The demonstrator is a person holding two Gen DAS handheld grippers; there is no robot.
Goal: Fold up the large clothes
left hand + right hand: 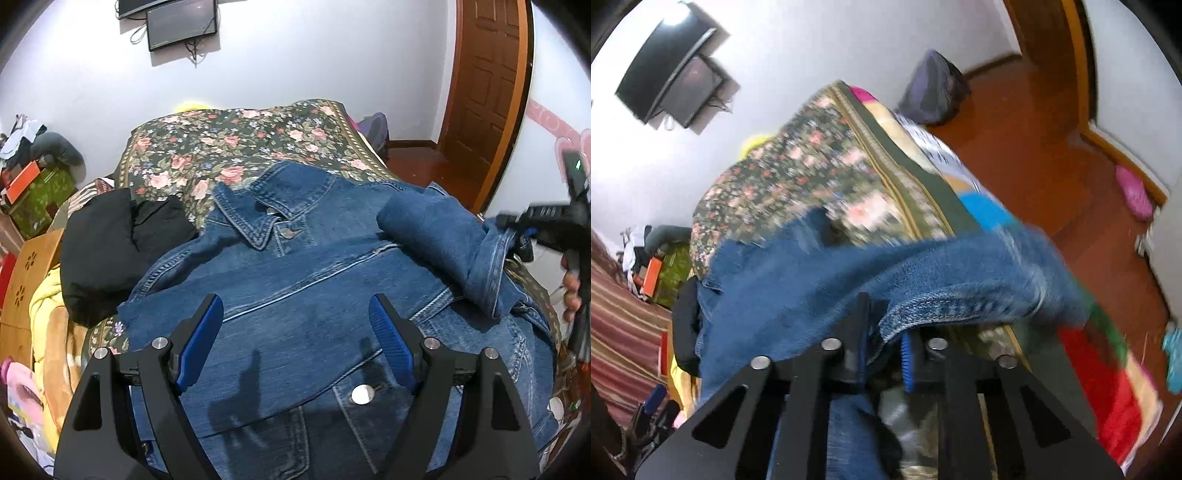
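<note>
A blue denim jacket point(303, 280) lies front up on the bed, collar toward the far end. Its right sleeve point(454, 243) is folded in over the chest. My left gripper point(295, 317) hovers open and empty above the jacket's middle, its blue pads wide apart. My right gripper point(517, 225) shows at the right edge of the left wrist view, at the sleeve's cuff. In the right wrist view the right gripper point(886, 332) is shut on the denim sleeve point(923, 280), which drapes over its fingers; this view is blurred by motion.
The bed has a dark floral cover point(236, 147). A black garment point(110, 243) lies left of the jacket, with yellow fabric point(44, 306) beside it. Clutter and boxes point(33, 188) stand at the left. A wooden door point(487, 92) and red-brown floor point(1034, 147) are to the right.
</note>
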